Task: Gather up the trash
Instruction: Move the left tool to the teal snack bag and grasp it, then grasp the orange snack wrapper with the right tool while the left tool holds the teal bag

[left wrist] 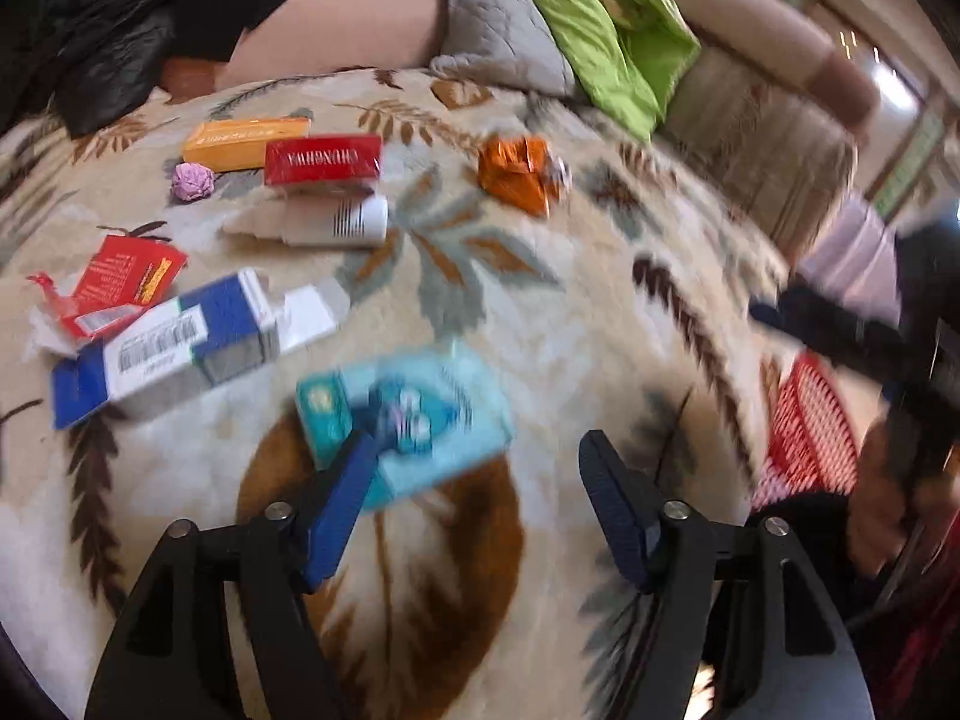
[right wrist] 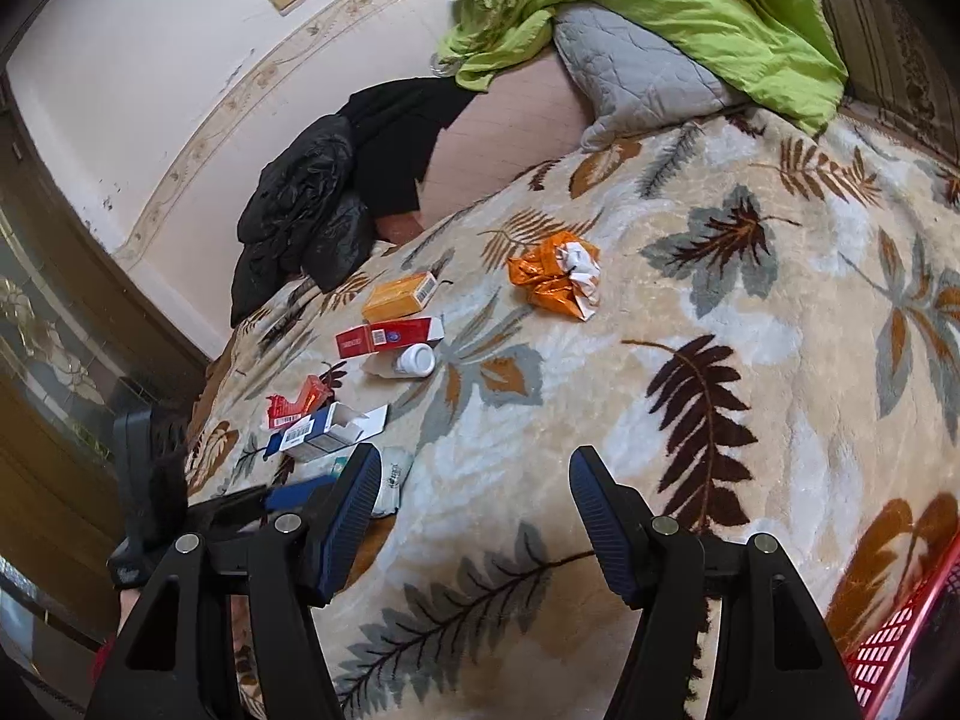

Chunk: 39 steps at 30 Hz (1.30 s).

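Observation:
Trash lies on a leaf-patterned blanket. My left gripper is open, just above a blurred teal box that lies by its left finger. Beyond it lie a blue and white carton, a torn red packet, a white bottle, a red box, an orange box, a purple paper ball and a crumpled orange wrapper. My right gripper is open and empty over the blanket, right of the trash. The orange wrapper lies ahead of it.
A red mesh basket stands at the right; its corner shows in the right wrist view. A green quilt, a grey pillow and black clothes lie at the bed's far side.

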{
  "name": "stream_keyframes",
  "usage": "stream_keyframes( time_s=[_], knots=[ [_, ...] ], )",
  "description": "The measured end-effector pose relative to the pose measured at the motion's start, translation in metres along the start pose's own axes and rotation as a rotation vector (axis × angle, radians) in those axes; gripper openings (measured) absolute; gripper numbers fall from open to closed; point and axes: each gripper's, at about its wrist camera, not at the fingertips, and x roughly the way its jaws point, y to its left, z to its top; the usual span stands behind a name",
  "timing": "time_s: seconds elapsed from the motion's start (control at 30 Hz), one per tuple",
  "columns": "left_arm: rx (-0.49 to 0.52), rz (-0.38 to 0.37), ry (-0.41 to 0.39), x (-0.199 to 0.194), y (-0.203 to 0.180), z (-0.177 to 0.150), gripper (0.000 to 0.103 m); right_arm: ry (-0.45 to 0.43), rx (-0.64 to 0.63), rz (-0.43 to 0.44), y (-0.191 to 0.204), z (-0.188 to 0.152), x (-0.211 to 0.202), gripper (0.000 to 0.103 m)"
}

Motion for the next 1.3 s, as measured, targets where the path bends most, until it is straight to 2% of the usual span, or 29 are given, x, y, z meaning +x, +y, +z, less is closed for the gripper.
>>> stream_keyframes(
  time_s=[0.07, 0.13, 0.17, 0.23, 0.3, 0.37, 0.4, 0.43, 0.5, 0.6, 0.7, 0.87, 0.97, 1.1, 1.3],
  knots=[
    [0.033, 0.079, -0.026, -0.003, -0.004, -0.004, 0.069, -0.002, 0.007, 0.004, 0.0, 0.0, 0.0, 0.07],
    [0.015, 0.108, -0.055, -0.006, 0.0, -0.003, 0.069, -0.001, 0.015, 0.006, -0.001, -0.001, 0.0, 0.07],
    [0.004, 0.145, -0.069, -0.006, 0.002, -0.002, 0.069, -0.004, 0.013, 0.003, -0.001, -0.001, -0.001, 0.07],
    [-0.012, 0.195, -0.063, -0.002, 0.007, 0.002, 0.069, -0.011, 0.002, -0.004, -0.001, -0.001, -0.003, 0.07],
    [-0.05, 0.178, -0.038, 0.004, 0.012, 0.004, 0.069, -0.018, -0.002, -0.014, -0.003, -0.001, -0.005, 0.07],
    [-0.11, 0.119, -0.026, 0.01, 0.015, 0.006, 0.07, -0.02, 0.01, -0.013, -0.006, 0.0, -0.007, 0.07],
    [-0.127, 0.109, -0.023, 0.013, 0.015, 0.007, 0.074, -0.02, 0.021, -0.011, -0.009, 0.001, -0.007, 0.07],
    [-0.144, 0.116, -0.026, 0.015, 0.015, 0.008, 0.082, -0.02, 0.031, -0.009, -0.01, 0.001, -0.007, 0.07],
    [-0.201, 0.154, -0.023, 0.026, 0.015, 0.009, 0.086, -0.016, 0.034, -0.005, -0.01, 0.001, -0.005, 0.07],
    [-0.186, 0.254, -0.034, 0.039, 0.003, 0.012, 0.086, -0.017, 0.016, -0.009, -0.006, 0.001, -0.005, 0.07],
    [-0.185, 0.333, -0.059, 0.045, -0.002, 0.012, 0.075, -0.016, 0.015, -0.011, -0.006, 0.001, -0.004, 0.07],
    [-0.233, 0.321, -0.106, 0.036, 0.003, 0.009, 0.072, 0.0, 0.04, -0.016, -0.012, 0.006, 0.001, 0.07],
    [-0.263, 0.286, -0.149, 0.025, 0.004, 0.008, 0.071, 0.033, 0.018, -0.042, -0.017, 0.022, 0.019, 0.07],
    [-0.223, 0.286, -0.216, 0.009, -0.006, 0.01, 0.071, 0.039, -0.122, -0.15, -0.017, 0.058, 0.06, 0.071],
    [-0.223, 0.273, -0.235, 0.003, -0.005, 0.013, 0.071, 0.062, -0.194, -0.241, -0.028, 0.1, 0.128, 0.071]
  ],
)
